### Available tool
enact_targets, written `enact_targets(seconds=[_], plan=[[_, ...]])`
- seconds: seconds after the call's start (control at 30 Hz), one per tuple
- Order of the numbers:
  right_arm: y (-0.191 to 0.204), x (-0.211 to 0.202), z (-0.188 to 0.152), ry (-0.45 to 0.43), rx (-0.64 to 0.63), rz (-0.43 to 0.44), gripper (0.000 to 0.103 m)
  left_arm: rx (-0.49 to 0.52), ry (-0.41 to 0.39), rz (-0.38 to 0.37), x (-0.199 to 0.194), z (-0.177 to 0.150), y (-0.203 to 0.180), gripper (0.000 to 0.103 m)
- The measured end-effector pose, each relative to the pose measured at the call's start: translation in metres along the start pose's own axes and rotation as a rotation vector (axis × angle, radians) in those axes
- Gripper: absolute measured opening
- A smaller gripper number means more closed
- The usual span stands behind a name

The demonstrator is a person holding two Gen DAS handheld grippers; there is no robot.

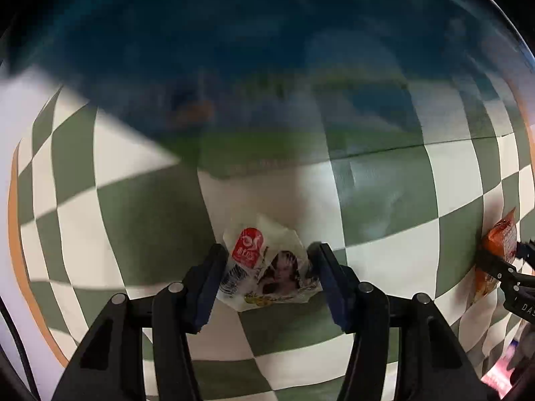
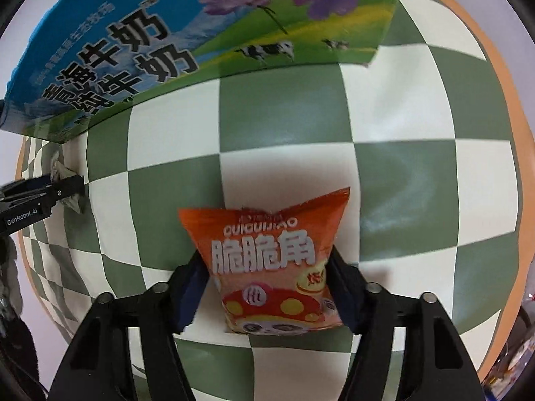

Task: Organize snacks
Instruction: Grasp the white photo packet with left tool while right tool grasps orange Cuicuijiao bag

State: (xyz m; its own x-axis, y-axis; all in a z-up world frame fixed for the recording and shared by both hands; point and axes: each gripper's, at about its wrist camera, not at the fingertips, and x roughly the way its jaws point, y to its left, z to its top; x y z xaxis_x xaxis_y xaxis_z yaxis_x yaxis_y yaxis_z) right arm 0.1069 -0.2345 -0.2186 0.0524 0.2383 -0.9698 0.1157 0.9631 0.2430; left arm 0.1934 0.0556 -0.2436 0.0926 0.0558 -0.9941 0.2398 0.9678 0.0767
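Observation:
My left gripper (image 1: 267,260) is shut on a small white snack packet (image 1: 267,267) with a red logo and a printed face, held above the checked cloth. My right gripper (image 2: 267,267) is shut on an orange snack bag (image 2: 267,254) with white Chinese lettering. That orange bag (image 1: 500,244) and the right gripper also show at the right edge of the left wrist view. The left gripper (image 2: 65,187) with its white packet (image 2: 62,170) shows at the left edge of the right wrist view. A blue and green milk carton box (image 2: 187,36) stands behind, blurred in the left wrist view (image 1: 267,67).
A green and white checked tablecloth (image 2: 284,117) covers a table with an orange wooden rim (image 2: 495,60). Something pink (image 1: 501,367) lies at the lower right of the left wrist view.

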Motion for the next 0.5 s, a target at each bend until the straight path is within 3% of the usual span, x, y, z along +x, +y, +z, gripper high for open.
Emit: enact_targets(seconds=[0.3,0.5], plan=[[-0.018,0.007,-0.032,0.093,-0.001,0.072,0.058,-0.242,0.127,-0.202,0.014,-0.099,-0.011,0.053],[-0.016,0.016,-0.054,0.132,-0.037,0.072,0.061,-0.264,0.169,-0.265,0.036,-0.116,-0.011,0.062]])
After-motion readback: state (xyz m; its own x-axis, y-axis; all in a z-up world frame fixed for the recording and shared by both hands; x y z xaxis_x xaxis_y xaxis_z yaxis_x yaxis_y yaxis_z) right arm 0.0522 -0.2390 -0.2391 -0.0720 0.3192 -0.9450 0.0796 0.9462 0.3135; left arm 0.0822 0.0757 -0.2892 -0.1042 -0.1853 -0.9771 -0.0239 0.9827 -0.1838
